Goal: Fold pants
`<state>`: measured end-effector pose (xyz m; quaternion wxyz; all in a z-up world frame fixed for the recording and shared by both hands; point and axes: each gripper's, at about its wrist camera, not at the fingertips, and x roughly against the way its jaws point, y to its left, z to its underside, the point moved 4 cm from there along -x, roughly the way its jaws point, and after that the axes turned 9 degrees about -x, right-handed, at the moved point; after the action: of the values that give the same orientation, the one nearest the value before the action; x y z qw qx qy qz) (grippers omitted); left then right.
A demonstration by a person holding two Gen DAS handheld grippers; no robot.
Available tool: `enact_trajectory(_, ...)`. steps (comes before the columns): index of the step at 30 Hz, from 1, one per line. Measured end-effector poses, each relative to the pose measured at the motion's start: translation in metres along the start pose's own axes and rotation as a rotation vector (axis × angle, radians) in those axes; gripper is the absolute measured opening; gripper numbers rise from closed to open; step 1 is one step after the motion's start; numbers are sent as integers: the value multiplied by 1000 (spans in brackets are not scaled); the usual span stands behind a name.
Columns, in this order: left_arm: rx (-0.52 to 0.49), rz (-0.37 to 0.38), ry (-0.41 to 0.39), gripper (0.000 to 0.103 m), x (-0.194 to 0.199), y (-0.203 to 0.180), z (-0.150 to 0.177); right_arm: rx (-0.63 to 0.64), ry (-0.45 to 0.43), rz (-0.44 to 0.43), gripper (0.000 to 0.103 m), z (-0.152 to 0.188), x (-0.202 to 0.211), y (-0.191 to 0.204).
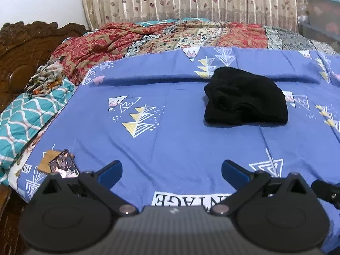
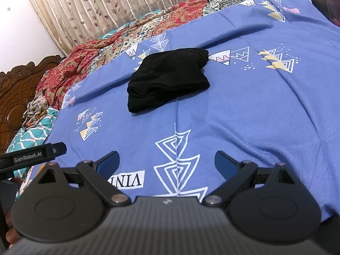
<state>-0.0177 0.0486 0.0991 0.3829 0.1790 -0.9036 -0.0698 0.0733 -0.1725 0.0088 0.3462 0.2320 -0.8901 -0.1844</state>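
Note:
The black pants (image 1: 244,99) lie folded into a compact bundle on the blue patterned bedsheet (image 1: 170,148), ahead and to the right in the left wrist view. In the right wrist view the pants (image 2: 167,78) lie ahead, slightly left of centre. My left gripper (image 1: 171,170) is open and empty, held back near the bed's front edge. My right gripper (image 2: 166,161) is open and empty, also well short of the pants. Nothing touches the pants.
A phone (image 1: 63,164) lies on the sheet at the front left. Crumpled red patterned blankets (image 1: 106,42) lie at the far side. A carved wooden headboard (image 1: 21,51) stands left. Plastic storage boxes (image 1: 323,14) stand at the far right. The left gripper's side (image 2: 31,155) shows in the right view.

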Motion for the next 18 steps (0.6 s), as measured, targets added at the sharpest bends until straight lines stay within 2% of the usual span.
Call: enact_trajectory(18,-28,-10,36,103,-8,-2,3,-6,-3,-3,98,-1,0,-2)
